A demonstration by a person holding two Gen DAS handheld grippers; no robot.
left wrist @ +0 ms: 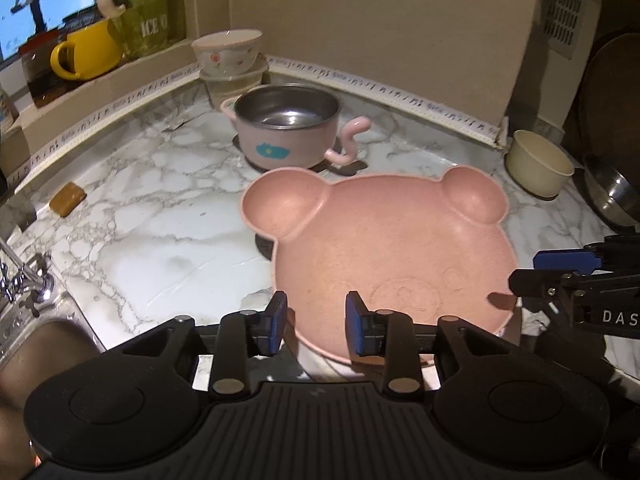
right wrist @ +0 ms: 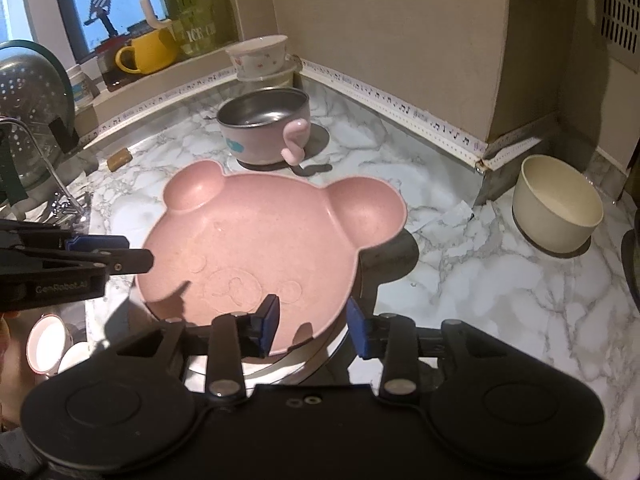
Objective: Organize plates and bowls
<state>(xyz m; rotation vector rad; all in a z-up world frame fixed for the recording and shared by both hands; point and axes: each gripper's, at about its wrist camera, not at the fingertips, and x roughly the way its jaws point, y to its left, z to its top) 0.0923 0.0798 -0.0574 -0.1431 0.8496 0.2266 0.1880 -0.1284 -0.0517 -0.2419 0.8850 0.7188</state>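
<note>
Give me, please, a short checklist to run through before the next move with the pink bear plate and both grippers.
1. Left gripper clear of the pink bear plate: ok, jaws apart, rim between them unpinched.
2. Right gripper released: ok, jaws apart at the near rim.
3. Plate seated flat: cannot tell; it rests on something dark, edge hidden.
4. Steel-lined pink bowl upright, apart from the plate: ok.
5. Cream bowl upright, unstacked: ok.
6. Stacked bowls in the corner steady: ok.
</note>
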